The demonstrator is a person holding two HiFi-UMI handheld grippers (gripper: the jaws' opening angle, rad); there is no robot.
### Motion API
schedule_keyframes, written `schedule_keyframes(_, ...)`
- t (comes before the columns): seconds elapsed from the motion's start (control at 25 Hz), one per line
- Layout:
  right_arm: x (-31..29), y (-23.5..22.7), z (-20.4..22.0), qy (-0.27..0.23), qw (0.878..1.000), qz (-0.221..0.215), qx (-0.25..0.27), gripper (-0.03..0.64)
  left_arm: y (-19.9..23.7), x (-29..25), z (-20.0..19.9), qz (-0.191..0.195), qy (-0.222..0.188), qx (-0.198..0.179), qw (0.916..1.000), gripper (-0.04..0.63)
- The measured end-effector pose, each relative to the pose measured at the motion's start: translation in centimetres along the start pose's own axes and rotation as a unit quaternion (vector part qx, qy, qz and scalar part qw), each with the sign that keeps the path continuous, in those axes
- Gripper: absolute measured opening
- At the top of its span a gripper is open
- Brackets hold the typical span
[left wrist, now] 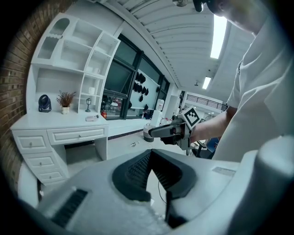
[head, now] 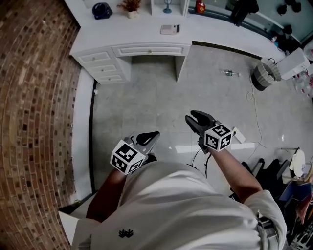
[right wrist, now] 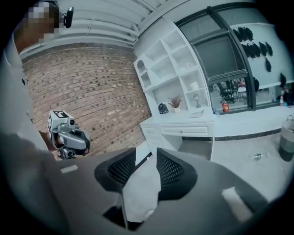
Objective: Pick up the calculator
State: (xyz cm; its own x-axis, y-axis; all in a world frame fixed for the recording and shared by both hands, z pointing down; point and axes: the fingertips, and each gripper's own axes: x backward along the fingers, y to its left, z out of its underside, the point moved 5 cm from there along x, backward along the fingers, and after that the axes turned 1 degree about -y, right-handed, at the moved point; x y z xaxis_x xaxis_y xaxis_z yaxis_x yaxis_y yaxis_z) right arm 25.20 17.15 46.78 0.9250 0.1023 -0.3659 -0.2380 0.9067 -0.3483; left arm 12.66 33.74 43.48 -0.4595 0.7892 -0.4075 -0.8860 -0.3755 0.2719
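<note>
The calculator (head: pixel 169 29) is a small flat pale object lying on the white desk (head: pixel 132 36) at the far side of the room; it also shows small in the left gripper view (left wrist: pixel 92 118) and the right gripper view (right wrist: pixel 198 113). Both grippers are held in the air over the grey floor, well short of the desk. My left gripper (head: pixel 155 134) has its jaw tips together with nothing between them (left wrist: pixel 150 152). My right gripper (head: pixel 192 116) stands open and empty, floor showing through the gap (right wrist: pixel 147 153).
A brick wall (head: pixel 34 122) runs along the left. The desk has drawers (head: pixel 102 68) and a knee gap, with a shelf unit (right wrist: pixel 174 73), a dark fan (head: pixel 101 10) and a small plant (head: pixel 131 7) on it. A bin (head: pixel 266 73), a small tool (head: pixel 230 73) and a cable (head: pixel 252 95) lie on the floor.
</note>
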Motion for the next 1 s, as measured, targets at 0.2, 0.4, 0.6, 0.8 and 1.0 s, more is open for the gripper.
schedule_keyframes(0.2,-5.6,-0.8,-2.1,-0.002,0.999,0.032,-0.026,0.155,6.5,2.7,-0.5,0.0,-0.001,-0.003,1.0,0.006)
schedule_keyframes(0.4,-8.9,-1.9,-3.9,0.001,0.997,0.054,-0.047,0.156,10.8,3.8,-1.1,-0.006,-0.011,0.008,0.9999,0.006)
schedule_keyframes(0.6,-11.6,-4.6,-6.3,-0.004,0.996,0.065,-0.058,0.156,15.1,4.2,-2.9,-0.022,-0.043,0.034,0.9983,0.006)
schedule_keyframes(0.8,-15.5,-8.7,-8.4,-0.002,0.996,0.06,-0.059,0.155,19.5,3.0,-4.4,-0.041,-0.029,0.035,0.9981,0.006)
schedule_keyframes(1.0,-20.5,-13.6,-11.2,0.006,0.997,0.046,-0.056,0.153,23.7,0.1,-7.4,-0.057,-0.008,0.019,0.9982,0.006)
